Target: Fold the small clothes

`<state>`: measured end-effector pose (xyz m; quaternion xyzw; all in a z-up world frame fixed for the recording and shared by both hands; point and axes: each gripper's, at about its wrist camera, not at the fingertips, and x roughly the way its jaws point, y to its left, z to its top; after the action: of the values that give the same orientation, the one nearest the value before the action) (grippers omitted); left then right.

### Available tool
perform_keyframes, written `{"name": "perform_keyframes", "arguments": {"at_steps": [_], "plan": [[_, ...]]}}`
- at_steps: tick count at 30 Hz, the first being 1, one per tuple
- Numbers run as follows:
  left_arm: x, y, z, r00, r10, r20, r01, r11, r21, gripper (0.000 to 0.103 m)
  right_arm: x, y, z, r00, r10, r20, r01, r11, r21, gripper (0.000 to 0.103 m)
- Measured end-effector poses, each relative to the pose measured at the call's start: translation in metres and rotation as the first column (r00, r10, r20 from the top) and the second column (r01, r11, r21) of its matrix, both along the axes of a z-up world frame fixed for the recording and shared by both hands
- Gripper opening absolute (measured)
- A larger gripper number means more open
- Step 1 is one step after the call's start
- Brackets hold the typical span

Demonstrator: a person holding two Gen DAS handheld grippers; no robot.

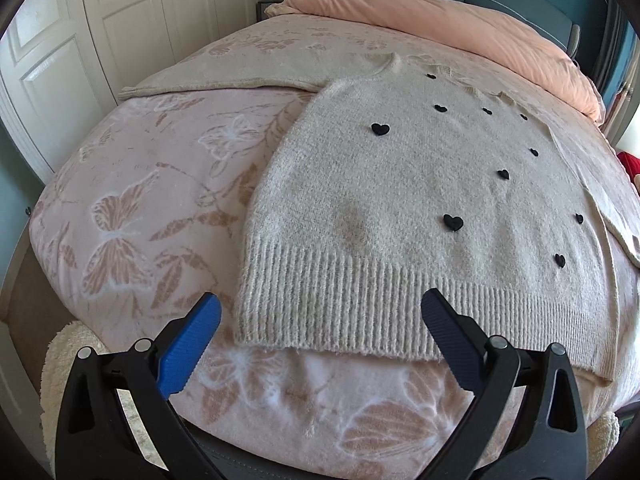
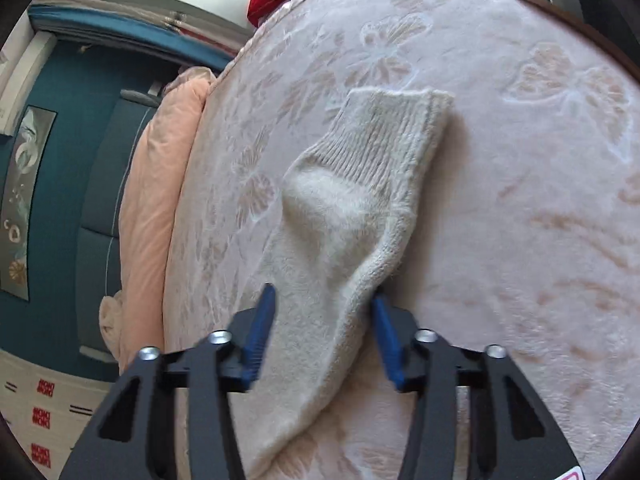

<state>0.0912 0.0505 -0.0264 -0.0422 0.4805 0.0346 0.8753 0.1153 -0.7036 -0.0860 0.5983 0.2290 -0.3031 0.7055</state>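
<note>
The sweater's right sleeve runs off the right edge of the left view, so its cuff is cut off there. In the right view that sleeve passes between the right gripper's fingers, and its near end drops below the frame. Can't tell whether the pads are actually pinching it. The red thing up top is mostly cropped.

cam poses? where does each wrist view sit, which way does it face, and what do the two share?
Left wrist: above the bed's near edge, facing along the bed toward the headboard, over the sweater's ribbed hem; left gripper shows with fingers spread wide, holding nothing.
Right wrist: rolled sideways, low over the blanket, facing along the sweater sleeve toward its cuff; right gripper straddles the sleeve, jaws not closed on it.
Shared: the butterfly blanket, pink duvet, teal wall and the sweater.
</note>
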Motion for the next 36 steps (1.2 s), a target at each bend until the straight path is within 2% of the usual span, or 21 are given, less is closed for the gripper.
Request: {"name": "perform_keyframes", "arguments": {"at_steps": [1, 4, 6, 8, 10, 12, 13, 14, 16, 17, 19, 21, 23, 25, 28, 30, 31, 33, 34, 35, 36], "plan": [[0.002, -0.001, -0.001, 1.000, -0.002, -0.002, 0.002, 1.000, -0.004, 0.098, 0.015, 0.000, 0.003, 0.999, 0.032, 0.000, -0.032, 0.999, 0.009, 0.011], [0.008, 0.000, 0.000, 1.000, -0.001, 0.006, 0.002, 1.000, -0.016, 0.098, 0.056, 0.023, 0.048, 0.989, 0.127, 0.076, -0.116, 0.984, -0.136, 0.011], [0.010, 0.004, 0.004, 1.000, 0.007, 0.023, -0.006, 0.999, -0.032, 0.098, 0.097, 0.065, 0.097, 0.942, 0.298, 0.155, -0.248, 0.928, -0.276, 0.011], [0.012, 0.008, 0.008, 0.999, 0.016, 0.041, -0.014, 0.998, -0.066, 0.098, 0.135, 0.133, 0.142, 0.837, 0.506, 0.205, -0.399, 0.824, -0.403, 0.011], [0.016, 0.012, 0.010, 0.998, 0.030, 0.049, -0.025, 0.994, -0.104, 0.098, 0.166, 0.215, 0.168, 0.687, 0.692, 0.222, -0.540, 0.691, -0.481, 0.012], [0.022, 0.015, 0.012, 0.998, 0.040, 0.055, -0.032, 0.989, -0.143, 0.098, 0.190, 0.294, 0.167, 0.550, 0.813, 0.192, -0.658, 0.563, -0.500, 0.016], [0.026, 0.015, 0.014, 0.998, 0.041, 0.057, -0.031, 0.985, -0.169, 0.098, 0.201, 0.332, 0.157, 0.494, 0.856, 0.153, -0.710, 0.498, -0.498, 0.026], [0.031, 0.016, 0.017, 0.998, 0.038, 0.058, -0.025, 0.980, -0.197, 0.098, 0.211, 0.366, 0.141, 0.452, 0.888, 0.091, -0.756, 0.435, -0.489, 0.039], [0.045, 0.015, 0.024, 0.997, 0.031, 0.064, -0.013, 0.964, -0.266, 0.098, 0.219, 0.411, 0.107, 0.408, 0.913, 0.002, -0.819, 0.366, -0.442, 0.042], [0.055, 0.015, 0.028, 0.998, 0.020, 0.067, 0.001, 0.952, -0.306, 0.098, 0.217, 0.421, 0.090, 0.403, 0.915, -0.010, -0.840, 0.365, -0.402, 0.042], [0.078, 0.014, 0.036, 0.997, 0.007, 0.081, 0.024, 0.926, -0.376, 0.098, 0.203, 0.420, 0.067, 0.434, 0.901, 0.024, -0.844, 0.416, -0.337, 0.042], [0.109, 0.012, 0.039, 0.996, -0.001, 0.085, 0.038, 0.896, -0.442, 0.098, 0.185, 0.403, 0.054, 0.488, 0.872, 0.034, -0.828, 0.475, -0.297, 0.042], [0.149, 0.005, 0.030, 0.998, -0.014, 0.055, 0.040, 0.856, -0.515, 0.098, 0.164, 0.380, 0.045, 0.551, 0.834, 0.019, -0.802, 0.536, -0.265, 0.050], [0.188, -0.003, 0.015, 1.000, 0.011, 0.001, -0.009, 0.819, -0.573, 0.098, 0.144, 0.350, 0.040, 0.626, 0.780, 0.006, -0.757, 0.609, -0.238, 0.057], [0.242, -0.019, -0.016, 0.995, 0.056, -0.081, -0.095, 0.774, -0.626, 0.098, 0.136, 0.300, 0.029, 0.724, 0.689, 0.025, -0.676, 0.716, -0.173, 0.058], [0.266, -0.027, -0.036, 0.984, 0.104, -0.143, -0.171, 0.764, -0.623, 0.097, 0.131, 0.280, 0.021, 0.767, 0.641, 0.041, -0.630, 0.763, -0.147, 0.059], [0.274, -0.031, -0.044, 0.979, 0.119, -0.166, -0.198, 0.748, -0.633, 0.092, 0.134, 0.272, 0.017, 0.781, 0.623, 0.047, -0.613, 0.778, -0.137, 0.059], [0.287, -0.039, -0.053, 0.970, 0.140, -0.200, -0.238, 0.730, -0.641, 0.073, 0.143, 0.262, 0.011, 0.802, 0.593, 0.068, -0.584, 0.804, -0.110, 0.060], [0.292, -0.042, -0.053, 0.969, 0.143, -0.200, -0.239, 0.734, -0.636, 0.052, 0.150, 0.259, 0.008, 0.808, 0.584, 0.081, -0.577, 0.811, -0.100, 0.060], [0.299, -0.047, -0.052, 0.973, 0.128, -0.191, -0.223, 0.736, -0.639, 0.020, 0.157, 0.258, 0.005, 0.811, 0.579, 0.083, -0.572, 0.815, -0.094, 0.060], [0.306, -0.050, -0.049, 0.982, 0.093, -0.166, -0.181, 0.719, -0.671, 0.008, 0.165, 0.258, 0.004, 0.815, 0.574, 0.078, -0.567, 0.818, -0.093, 0.059]]}}
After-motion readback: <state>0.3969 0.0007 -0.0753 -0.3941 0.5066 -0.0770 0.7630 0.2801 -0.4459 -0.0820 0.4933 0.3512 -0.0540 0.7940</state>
